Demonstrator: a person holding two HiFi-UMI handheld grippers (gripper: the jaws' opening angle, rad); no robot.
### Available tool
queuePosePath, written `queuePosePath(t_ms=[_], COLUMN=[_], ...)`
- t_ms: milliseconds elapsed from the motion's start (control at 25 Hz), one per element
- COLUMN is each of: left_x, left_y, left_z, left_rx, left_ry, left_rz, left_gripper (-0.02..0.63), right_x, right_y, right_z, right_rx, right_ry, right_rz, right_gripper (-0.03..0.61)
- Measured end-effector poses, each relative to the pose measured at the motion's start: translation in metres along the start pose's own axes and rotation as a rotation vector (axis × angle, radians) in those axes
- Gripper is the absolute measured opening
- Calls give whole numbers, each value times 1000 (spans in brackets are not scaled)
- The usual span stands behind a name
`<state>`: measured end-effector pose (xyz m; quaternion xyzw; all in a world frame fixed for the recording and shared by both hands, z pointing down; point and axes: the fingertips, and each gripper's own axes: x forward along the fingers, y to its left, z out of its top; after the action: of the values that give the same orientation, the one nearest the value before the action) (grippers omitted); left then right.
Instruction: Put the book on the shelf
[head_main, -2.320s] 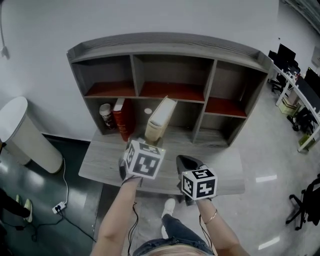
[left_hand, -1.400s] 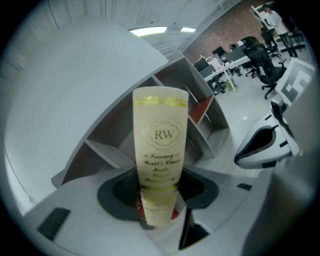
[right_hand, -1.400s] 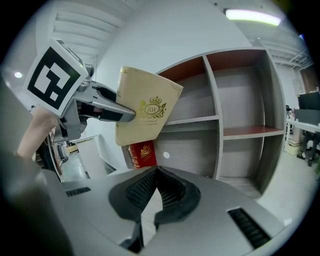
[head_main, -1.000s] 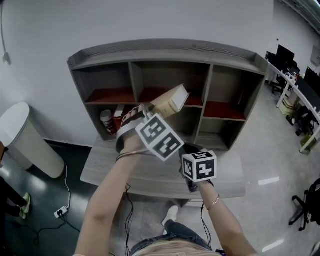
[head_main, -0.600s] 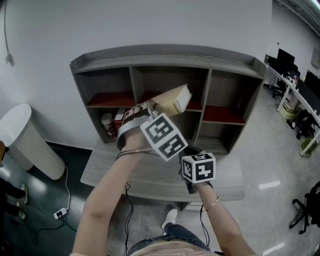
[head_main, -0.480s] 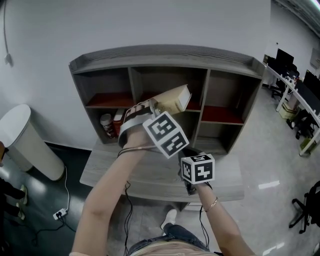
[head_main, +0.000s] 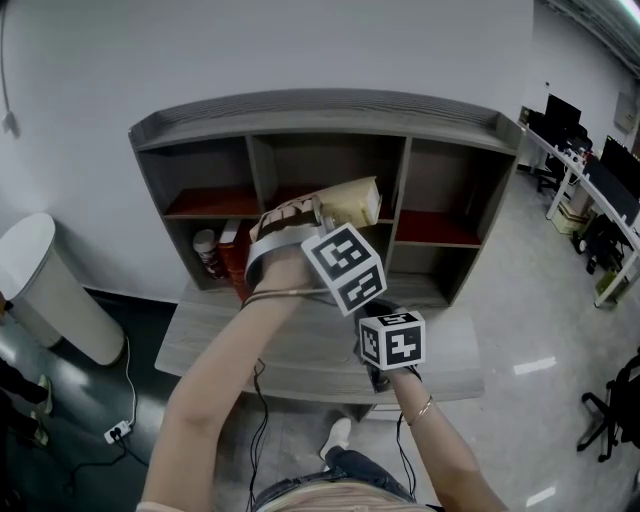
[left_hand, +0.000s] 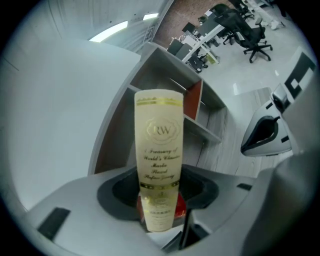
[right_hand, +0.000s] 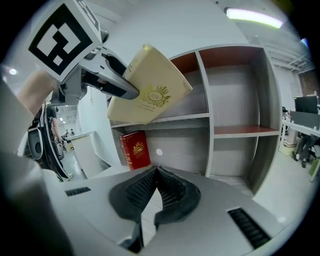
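A cream hardback book (head_main: 352, 201) with gold print hangs tilted in front of the grey shelf unit's (head_main: 320, 106) upper middle compartment. My left gripper (head_main: 316, 213) is shut on its lower end. In the left gripper view the spine (left_hand: 159, 150) stands straight up between the jaws. The right gripper view shows the book's cover (right_hand: 150, 90) in the left gripper (right_hand: 107, 75), level with the upper shelf board. My right gripper (head_main: 380, 304) stays low over the table, shut with its tips (right_hand: 156, 170) meeting and nothing between them.
A red book (head_main: 232, 255) and a small jar (head_main: 205, 252) stand in the lower left compartment; the red book (right_hand: 135, 149) also shows in the right gripper view. The shelf rests on a grey table (head_main: 215, 345). A white bin (head_main: 45, 280) stands left; office desks (head_main: 590, 190) right.
The left gripper has lifted the cream book from table height up to the upper shelf level and tilted it over. In the last second it edged slightly right. The right gripper barely moved.
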<state>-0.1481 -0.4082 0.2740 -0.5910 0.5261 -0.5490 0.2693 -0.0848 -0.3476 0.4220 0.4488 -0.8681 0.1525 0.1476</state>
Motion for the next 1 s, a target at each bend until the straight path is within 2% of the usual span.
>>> queuePosePath(t_ms=[400,600,880,1000], left_x=[-8,-13,21,33], left_y=[8,22,17,12], left_z=[7,15,8,5], left_rx=[29,63,68,86], left_ry=[-5,-18,27,45], left_rz=[13,65,54,76], left_gripper=[213,213,213,213], right_x=[8,13,16,16], right_y=[5,5,3,-1], right_z=[-1,-3,-6,-7], right_rx=[-1,4,3,1], right_ry=[10,17,29,41], right_rz=[14,16,4,-7], right_gripper=[9,9,9,9])
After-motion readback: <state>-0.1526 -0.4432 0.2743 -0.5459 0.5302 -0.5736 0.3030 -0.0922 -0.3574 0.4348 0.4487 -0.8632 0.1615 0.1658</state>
